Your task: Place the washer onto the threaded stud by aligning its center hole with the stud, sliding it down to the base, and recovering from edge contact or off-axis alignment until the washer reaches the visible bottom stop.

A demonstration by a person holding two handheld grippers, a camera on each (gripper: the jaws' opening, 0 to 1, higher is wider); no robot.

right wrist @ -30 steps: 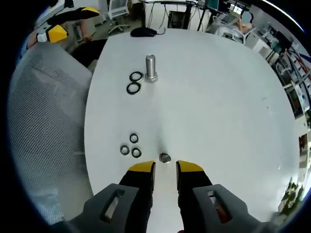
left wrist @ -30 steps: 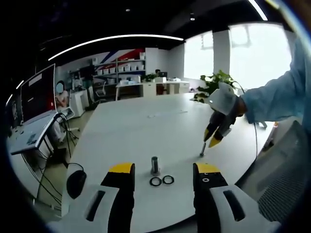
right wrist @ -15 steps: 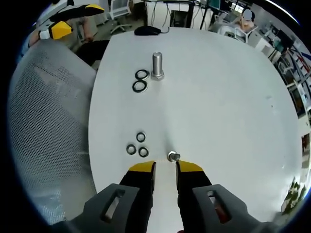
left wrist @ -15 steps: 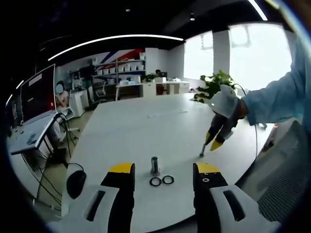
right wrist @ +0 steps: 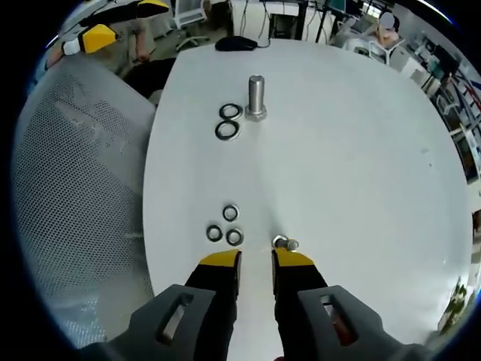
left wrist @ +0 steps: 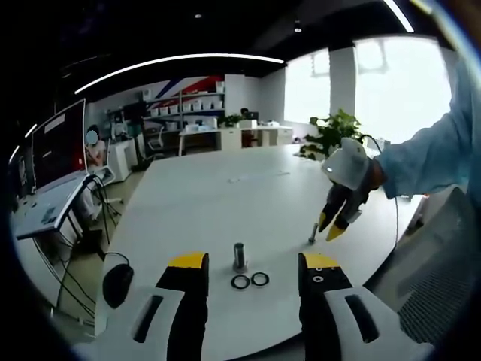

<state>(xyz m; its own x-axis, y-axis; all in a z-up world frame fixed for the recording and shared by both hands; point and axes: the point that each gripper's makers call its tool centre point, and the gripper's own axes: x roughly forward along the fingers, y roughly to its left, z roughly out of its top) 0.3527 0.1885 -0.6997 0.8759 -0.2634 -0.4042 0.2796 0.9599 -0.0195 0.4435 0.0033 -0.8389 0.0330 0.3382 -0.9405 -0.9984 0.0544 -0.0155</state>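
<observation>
Washers point(right wrist: 225, 224), three small flat rings, lie loose on the white surface point(right wrist: 338, 150) just ahead of the right hand-held gripper point(right wrist: 255, 259), its jaws narrow and empty. Thin, stiff and slippery, they want pinching by the rim. The stud point(right wrist: 256, 97) stands well beyond; the left hand-held gripper point(left wrist: 252, 263) gapes wide.

**Open-plan office with a workshop corner**

A long white table point(left wrist: 225, 188) stands under a curved ceiling light point(left wrist: 173, 64). A large monitor point(left wrist: 60, 143) sits on a side desk with cables hanging below, and a mouse point(left wrist: 118, 284) lies at the table's edge. Shelves of white bins point(left wrist: 188, 105) line the far wall beside desks and office chairs. A potted plant point(left wrist: 334, 128) stands by bright windows point(left wrist: 376, 79). A mesh chair point(right wrist: 75, 188) is drawn up to the table
</observation>
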